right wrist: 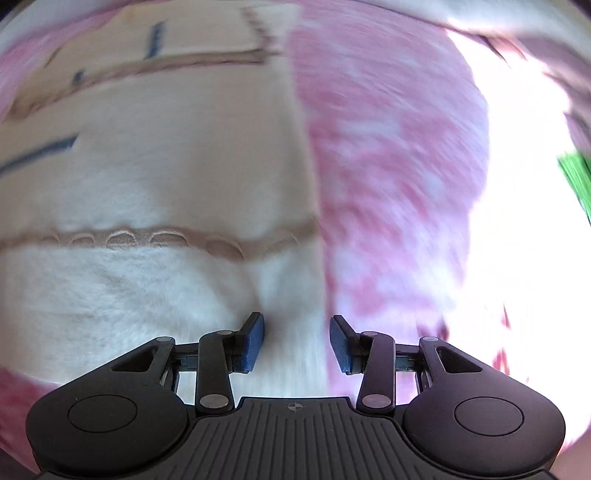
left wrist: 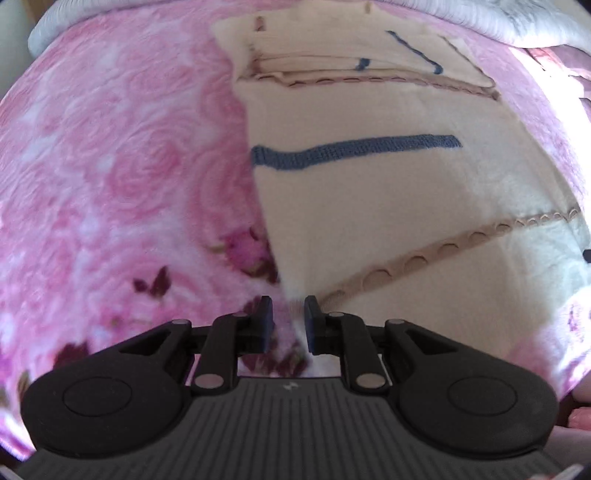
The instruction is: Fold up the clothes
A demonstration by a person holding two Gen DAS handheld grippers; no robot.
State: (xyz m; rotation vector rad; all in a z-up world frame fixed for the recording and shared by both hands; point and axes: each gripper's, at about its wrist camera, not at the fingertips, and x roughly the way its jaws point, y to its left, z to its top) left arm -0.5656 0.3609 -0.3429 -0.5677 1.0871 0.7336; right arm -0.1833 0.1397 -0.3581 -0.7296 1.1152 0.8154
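- Presently, the cream fleece garment with navy stripes and tan scalloped trim [left wrist: 388, 206] lies spread on the pink rose-patterned plush bed blanket [left wrist: 122, 177], its far end folded into layers.
- The left tongs [left wrist: 288, 325] point steeply down at the garment's near left corner; the jaws stand narrowly apart with a thin tip of cream cloth between them. Whether the pads press on it cannot be told.
- The right tongs [right wrist: 297, 343] point down over the garment's near right edge [right wrist: 288, 266]; the jaws stand partly apart, fleece showing in the gap. A grip cannot be confirmed, as the view is blurred.
- A grey-white ribbed cover [left wrist: 491, 22] lies beyond the blanket's far edge.
- A bright green object [right wrist: 576, 181] shows at the right margin, unidentifiable.
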